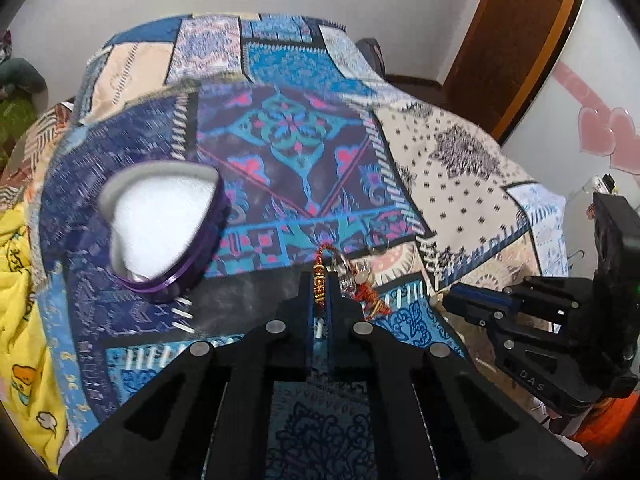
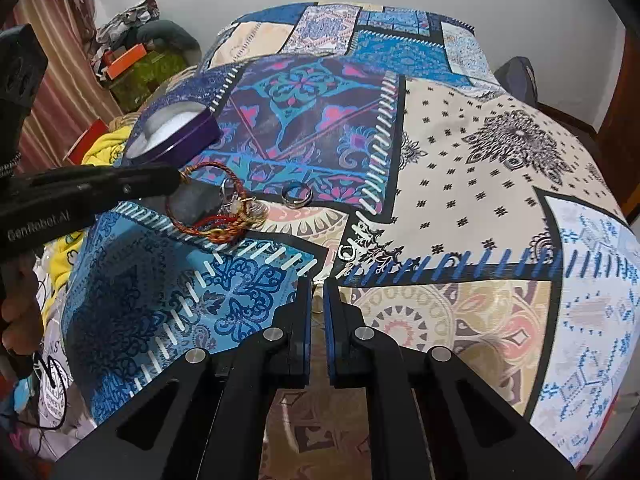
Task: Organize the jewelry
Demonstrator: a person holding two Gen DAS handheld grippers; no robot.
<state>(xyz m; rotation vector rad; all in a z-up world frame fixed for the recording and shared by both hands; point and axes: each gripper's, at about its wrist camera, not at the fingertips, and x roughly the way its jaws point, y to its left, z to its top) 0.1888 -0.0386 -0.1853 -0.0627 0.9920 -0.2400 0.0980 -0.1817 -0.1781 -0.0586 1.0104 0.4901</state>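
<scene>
On the patchwork bedspread (image 2: 460,168) we see the jewelry spread out w/ both tools over it. Our left gripper (image 1: 320,292) has its jaws pinched together on a red-and-gold thread bracelet (image 1: 320,284); the beaded part sits betw. the blue pads, the loop of cord arching just past the tips. In the right wrist view the same bracelet (image 2: 208,208) hangs as a loop from the left tool's tip, its lower part trailing on or just above the cloth; can't tell which. Tangled beside it are small clear and gold pieces (image 2: 250,210), too small to name. A dark metal ring (image 2: 296,195) lies flat on the cloth just right of that bunch, apart from it. A purple heart-shaped box (image 2: 172,134), lid off, white padding inside, sits on the spread beyond the bracelet, to the far left; from the left wrist view the box (image 1: 160,224) is ahead-left of the jaws, blurred. Our right gripper (image 2: 317,300) hovers low over the cloth, jaws nearly together w/ a narrow gap; smth small and pale shows in the gap, but we can't tell if it is gripped. A hand (image 2: 20,320) holds the left tool's handle at the left edge.
</scene>
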